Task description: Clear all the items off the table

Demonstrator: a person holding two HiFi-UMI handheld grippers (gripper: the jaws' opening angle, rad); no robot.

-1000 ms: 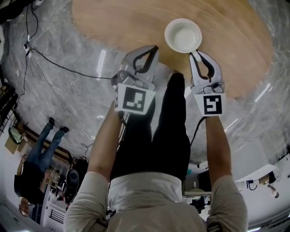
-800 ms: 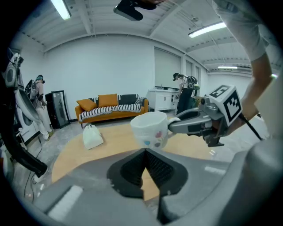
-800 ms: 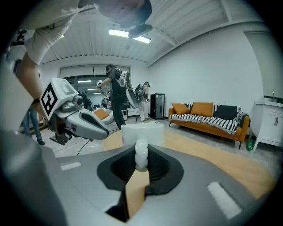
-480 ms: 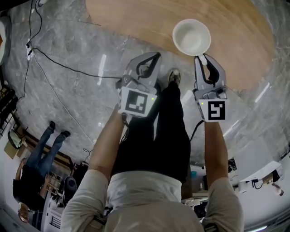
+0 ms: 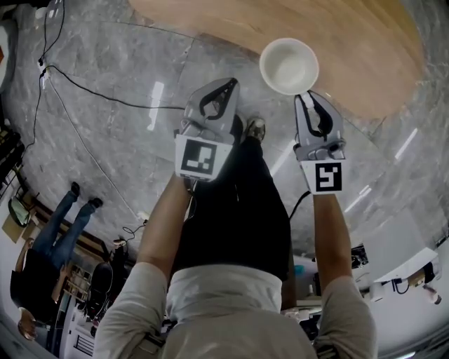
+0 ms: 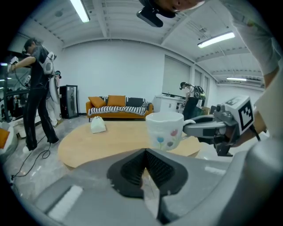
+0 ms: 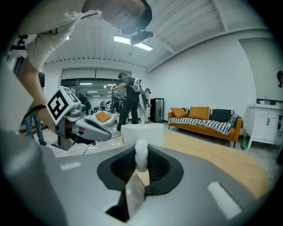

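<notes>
As the right gripper (image 5: 306, 95) pinches the handle of one white, flowered mug (image 6: 164, 129), the left gripper (image 5: 226, 85) has jaws pressed together, empty. One pouch (image 6: 97, 125) sits on the table (image 6: 110, 145).

- Floor (image 5: 112, 154): grey marbled tile, glossy.
- Cable (image 5: 105, 99): black, trailing loosely across the floor.
- Sofa (image 6: 118, 107): orange, with a striped throw, against the far wall.
- Cabinet (image 6: 69, 101): black, left of the sofa.
- Person (image 6: 37, 88): standing, in dark clothes.
- Strip light (image 6: 82, 9): on the ceiling, lit.

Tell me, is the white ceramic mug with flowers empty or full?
Empty: looking down into the white flowered ceramic mug, only its bare inside shows.
</notes>
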